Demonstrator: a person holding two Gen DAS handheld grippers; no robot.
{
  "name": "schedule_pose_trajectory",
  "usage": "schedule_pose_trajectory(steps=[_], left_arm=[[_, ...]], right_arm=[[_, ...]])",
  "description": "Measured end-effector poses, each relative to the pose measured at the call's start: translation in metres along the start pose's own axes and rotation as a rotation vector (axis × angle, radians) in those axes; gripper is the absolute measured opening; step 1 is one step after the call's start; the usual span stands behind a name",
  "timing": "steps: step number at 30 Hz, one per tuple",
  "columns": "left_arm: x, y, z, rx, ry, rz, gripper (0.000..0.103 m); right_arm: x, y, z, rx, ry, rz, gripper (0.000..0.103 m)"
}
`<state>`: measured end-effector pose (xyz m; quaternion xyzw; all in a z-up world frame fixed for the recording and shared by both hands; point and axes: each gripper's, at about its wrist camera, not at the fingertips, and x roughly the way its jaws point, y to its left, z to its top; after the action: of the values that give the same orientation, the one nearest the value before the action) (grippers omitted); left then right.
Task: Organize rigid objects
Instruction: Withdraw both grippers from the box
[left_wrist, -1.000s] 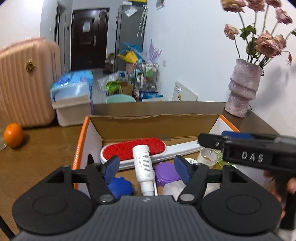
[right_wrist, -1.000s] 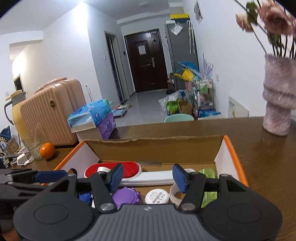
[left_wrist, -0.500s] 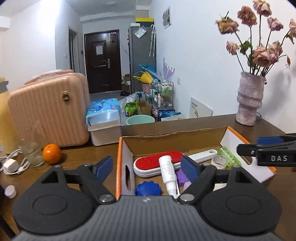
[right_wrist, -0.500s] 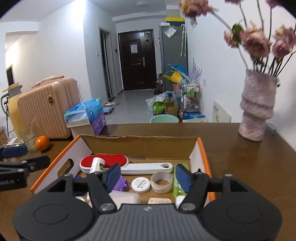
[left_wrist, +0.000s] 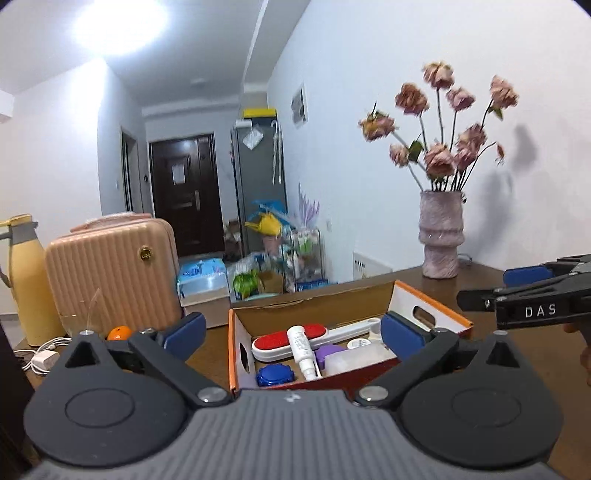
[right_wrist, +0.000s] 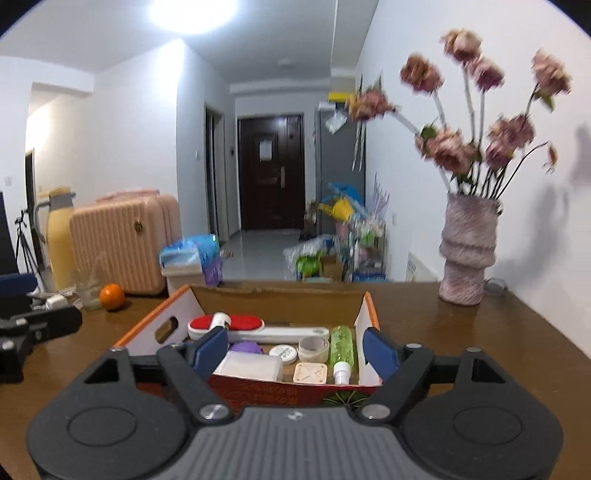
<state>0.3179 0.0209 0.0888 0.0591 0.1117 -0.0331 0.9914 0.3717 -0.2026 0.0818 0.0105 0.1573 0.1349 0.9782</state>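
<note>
Opening wide and empty, my left tool (left_wrist: 293, 330) and right tool (right_wrist: 295, 349) hang short of the box (right_wrist: 364, 312); bare bench (right_wrist: 461, 332) flanks its orange rims.

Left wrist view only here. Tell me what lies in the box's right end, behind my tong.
Observer: A green bottle lies along the right wall of the box, with its white cap toward the near wall.
Operator: Report what is beside that cap.
Observer: A beige square lies flat just left of it, by the near wall.
Operator: Check the right tongs from their own camera.
Observer: The right tongs are opening, short of the box, with nothing gripped between the pads.
</note>
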Motion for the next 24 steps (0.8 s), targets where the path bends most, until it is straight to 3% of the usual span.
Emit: schedule_pose_trajectory(steps=[4, 13, 19, 24], left_arm=[[-0.035, -0.006, -0.01, 0.0, -0.045, -0.005, 0.103], [-0.103, -0.003, -0.032, -0.059, -0.119, 0.011, 0.103], [-0.143, -0.003, -0.052, -0.085, -0.111, 0.009, 0.103], [-0.181, -0.004, -0.083, -0.053, -0.109, -0.003, 0.103]], right_arm=[[-0.035, 0.008, -0.012, 0.001, -0.078, 0.004, 0.087], [-0.097, 0.027, -0.04, -0.023, -0.1, -0.01, 0.088], [-0.145, 0.04, -0.066, -0.029, -0.099, 0.0, 0.094], [-0.179, 0.059, -0.105, -0.124, -0.098, 0.026, 0.098]])
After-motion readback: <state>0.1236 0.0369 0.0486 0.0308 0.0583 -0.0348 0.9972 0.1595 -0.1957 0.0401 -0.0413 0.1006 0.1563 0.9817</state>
